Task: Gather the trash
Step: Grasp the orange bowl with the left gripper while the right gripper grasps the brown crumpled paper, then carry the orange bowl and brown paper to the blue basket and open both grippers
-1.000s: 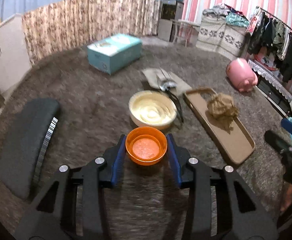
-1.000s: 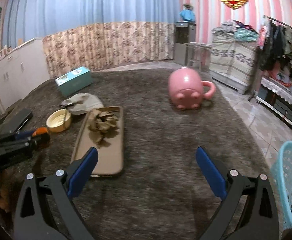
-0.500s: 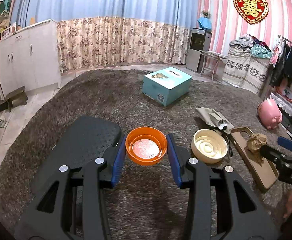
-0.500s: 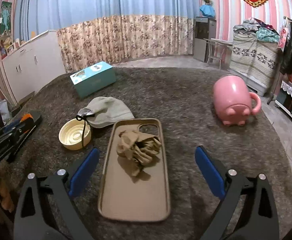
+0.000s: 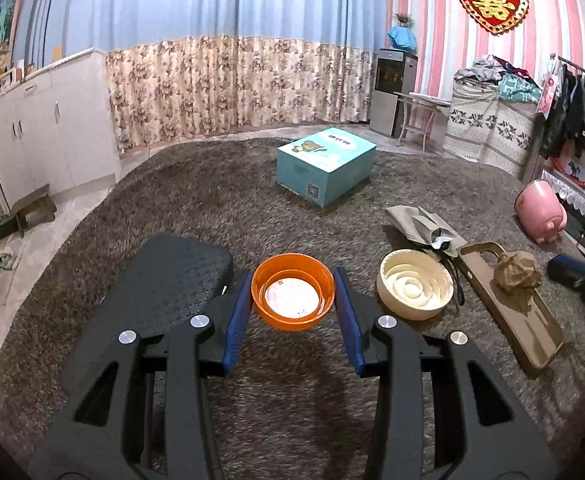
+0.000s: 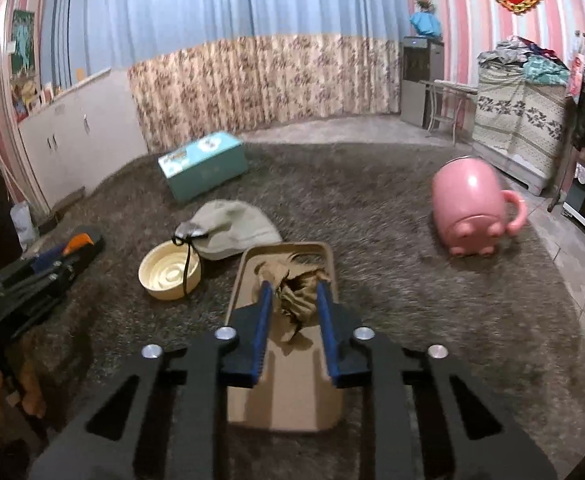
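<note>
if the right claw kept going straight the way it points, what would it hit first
Probably the crumpled brown paper wad, already between the closing right claw, then the tan tray beneath it; depth is unclear.

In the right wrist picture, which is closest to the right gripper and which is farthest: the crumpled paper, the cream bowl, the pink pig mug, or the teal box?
1. Crumpled paper, between the closing jaws of the right gripper.
2. Cream bowl, to the left.
3. Pink pig mug, to the right, farther back.
4. Teal box, far back left.
</note>
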{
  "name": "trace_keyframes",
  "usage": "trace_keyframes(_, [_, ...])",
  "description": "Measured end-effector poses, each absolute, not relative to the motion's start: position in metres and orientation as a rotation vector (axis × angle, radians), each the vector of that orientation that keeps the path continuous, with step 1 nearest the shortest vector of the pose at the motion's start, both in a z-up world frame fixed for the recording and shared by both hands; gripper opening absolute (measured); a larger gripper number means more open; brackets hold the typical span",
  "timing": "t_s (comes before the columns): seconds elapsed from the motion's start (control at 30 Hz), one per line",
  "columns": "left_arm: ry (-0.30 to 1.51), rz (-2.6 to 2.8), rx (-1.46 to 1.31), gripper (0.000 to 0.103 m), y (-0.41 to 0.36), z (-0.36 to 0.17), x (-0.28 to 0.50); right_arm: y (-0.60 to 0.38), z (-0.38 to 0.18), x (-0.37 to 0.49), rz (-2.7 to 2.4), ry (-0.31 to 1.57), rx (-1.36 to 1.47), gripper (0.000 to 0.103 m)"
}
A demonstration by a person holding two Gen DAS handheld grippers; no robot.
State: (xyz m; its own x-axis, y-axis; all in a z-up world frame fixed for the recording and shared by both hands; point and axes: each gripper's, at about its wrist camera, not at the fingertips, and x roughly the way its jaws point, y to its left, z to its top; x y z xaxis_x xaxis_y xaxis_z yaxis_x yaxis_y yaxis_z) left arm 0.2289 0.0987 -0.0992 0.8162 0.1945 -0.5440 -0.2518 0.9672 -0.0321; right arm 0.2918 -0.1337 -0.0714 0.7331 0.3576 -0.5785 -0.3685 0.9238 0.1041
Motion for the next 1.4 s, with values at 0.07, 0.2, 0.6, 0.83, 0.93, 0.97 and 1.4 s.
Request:
trace_keyframes(0.07, [0.569,0.245,-0.090,0.039,0.096,-0.100,0.229,-0.146,-0.068,0.287,0.385,0.624,0.003,0.016])
trace_keyframes(0.2, [0.575,0.252,-0.089,0.039,0.097,-0.101,0.230,-0.166,-0.069,0.286,0.367,0.638,0.042,0.016])
trace_keyframes(0.6, [0.572,0.267,-0.094,0.039,0.096,-0.101,0.228,-0.173,-0.083,0.297,0.340,0.663,0.072,0.051])
trace_keyframes(0.83, [0.570,0.270,-0.104,0.040,0.097,-0.101,0.227,-0.144,-0.084,0.299,0.388,0.640,0.022,0.067])
trace_keyframes(0.93, [0.569,0.270,-0.100,0.040,0.097,-0.101,0.227,-0.125,-0.086,0.305,0.396,0.643,-0.018,0.068])
trace_keyframes(0.97, [0.569,0.269,-0.100,0.040,0.098,-0.101,0.227,-0.120,-0.087,0.307,0.398,0.646,-0.023,0.068])
trace_keyframes(1.4, [0.576,0.265,-0.101,0.040,0.100,-0.100,0.227,-0.117,-0.086,0.302,0.408,0.649,-0.031,0.024])
